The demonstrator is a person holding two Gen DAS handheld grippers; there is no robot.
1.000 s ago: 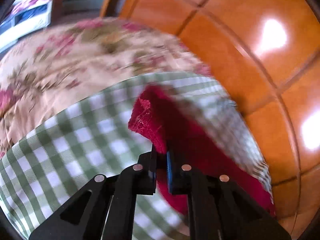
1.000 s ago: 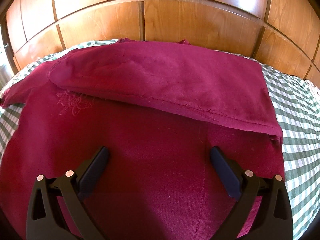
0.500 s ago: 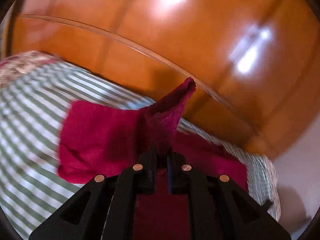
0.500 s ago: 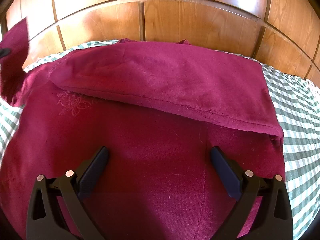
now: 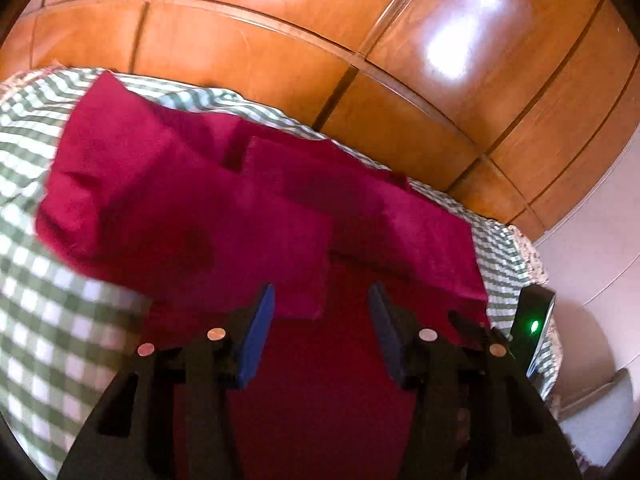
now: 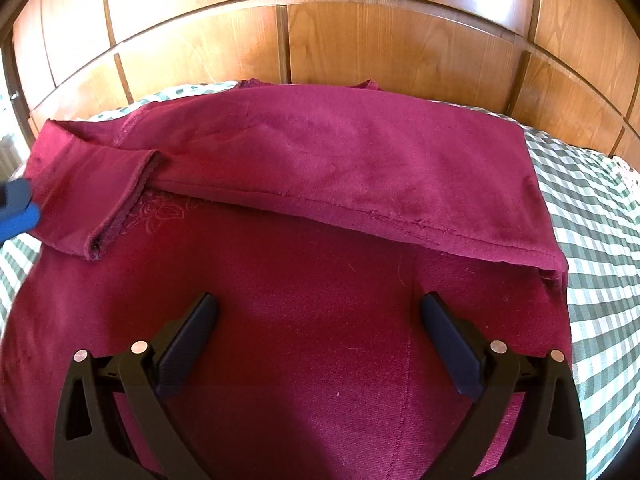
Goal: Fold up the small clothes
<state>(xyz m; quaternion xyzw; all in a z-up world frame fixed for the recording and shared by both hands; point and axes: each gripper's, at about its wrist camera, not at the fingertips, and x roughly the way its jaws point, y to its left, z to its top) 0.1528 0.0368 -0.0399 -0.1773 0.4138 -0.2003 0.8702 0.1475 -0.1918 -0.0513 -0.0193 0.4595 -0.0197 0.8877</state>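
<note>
A dark red knitted garment [image 6: 320,280] is laid flat on a bed covered with a green-and-white checked cloth [image 6: 592,216], its far edge close against the panelled wooden headboard [image 6: 320,40]. The garment's right sleeve [image 6: 360,168] is folded across the body and lies from the right edge of the garment toward the left. The left sleeve [image 6: 92,200] is folded inward at the left edge, with its cuff resting on the body beside a faint embroidered flower motif [image 6: 160,210]. The left gripper [image 5: 322,312] is released: its blue-padded fingers [image 5: 258,330] are seen parted, with nothing between them, above the body of the garment just short of the folded left sleeve [image 5: 192,224]. A blue pad of this gripper is also seen at the left border of the right wrist view [image 6: 18,208], beside the folded sleeve. The right gripper [image 6: 318,320] is likewise released, its jaws spread wide over the near half of the garment; whether the fingertips touch the fabric cannot be told. A black device with a green light [image 5: 534,326] is noted at the right edge of the bed.
</note>
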